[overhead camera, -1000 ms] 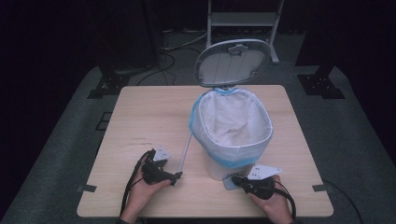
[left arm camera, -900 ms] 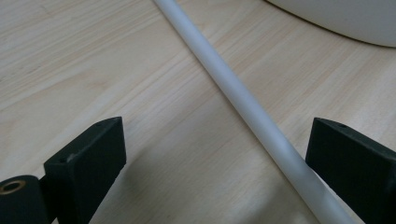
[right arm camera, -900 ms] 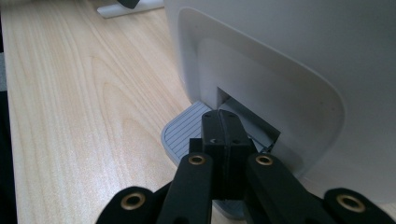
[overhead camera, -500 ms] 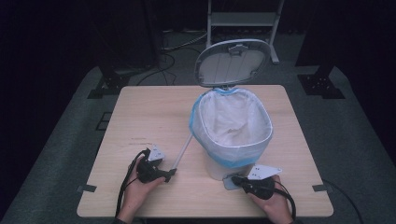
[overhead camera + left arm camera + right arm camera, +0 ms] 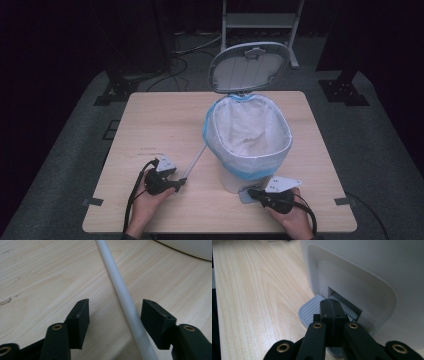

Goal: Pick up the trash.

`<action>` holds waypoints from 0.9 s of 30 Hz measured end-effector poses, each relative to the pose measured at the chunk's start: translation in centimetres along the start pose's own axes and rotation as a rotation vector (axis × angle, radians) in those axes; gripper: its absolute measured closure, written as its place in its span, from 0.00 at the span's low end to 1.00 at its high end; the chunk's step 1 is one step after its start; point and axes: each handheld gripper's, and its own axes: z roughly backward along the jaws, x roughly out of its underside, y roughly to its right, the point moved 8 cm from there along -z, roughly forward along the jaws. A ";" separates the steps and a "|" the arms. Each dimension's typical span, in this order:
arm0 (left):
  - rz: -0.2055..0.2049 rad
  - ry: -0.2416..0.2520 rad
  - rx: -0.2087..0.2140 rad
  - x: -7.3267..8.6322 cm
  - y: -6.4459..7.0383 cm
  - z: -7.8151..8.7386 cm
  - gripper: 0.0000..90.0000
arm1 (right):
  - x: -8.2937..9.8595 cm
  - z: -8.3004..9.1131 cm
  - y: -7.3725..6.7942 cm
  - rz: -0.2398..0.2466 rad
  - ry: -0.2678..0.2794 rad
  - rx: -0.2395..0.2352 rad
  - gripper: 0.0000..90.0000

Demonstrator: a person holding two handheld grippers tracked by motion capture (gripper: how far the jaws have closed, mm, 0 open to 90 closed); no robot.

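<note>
One table (image 5: 150, 120) carries one white pedal bin (image 5: 235, 177) with one raised lid (image 5: 248, 66), one blue-edged liner bag (image 5: 247, 132), one grey foot pedal (image 5: 310, 308) and one white rod (image 5: 120, 290). Two grippers: left (image 5: 115, 315), right (image 5: 331, 312).

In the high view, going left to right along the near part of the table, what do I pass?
Left gripper → white rod → bin with its pedal → right gripper, at the pedal.

We see our left hand-held gripper (image 5: 179, 183) pulled back along the white rod (image 5: 194, 161) toward the counter's (image 5: 150, 120) near edge.
</note>
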 end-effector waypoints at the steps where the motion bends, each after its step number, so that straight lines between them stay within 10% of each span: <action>1: 0.001 -0.001 0.000 0.0 0.0 0.0 0.47 | 0.0 0.0 0.0 0.000 0.000 0.000 1.00; 27: 0.046 0.010 -0.003 -0.2 -0.4 0.1 0.88 | 0.0 0.0 0.0 0.001 0.000 0.000 1.00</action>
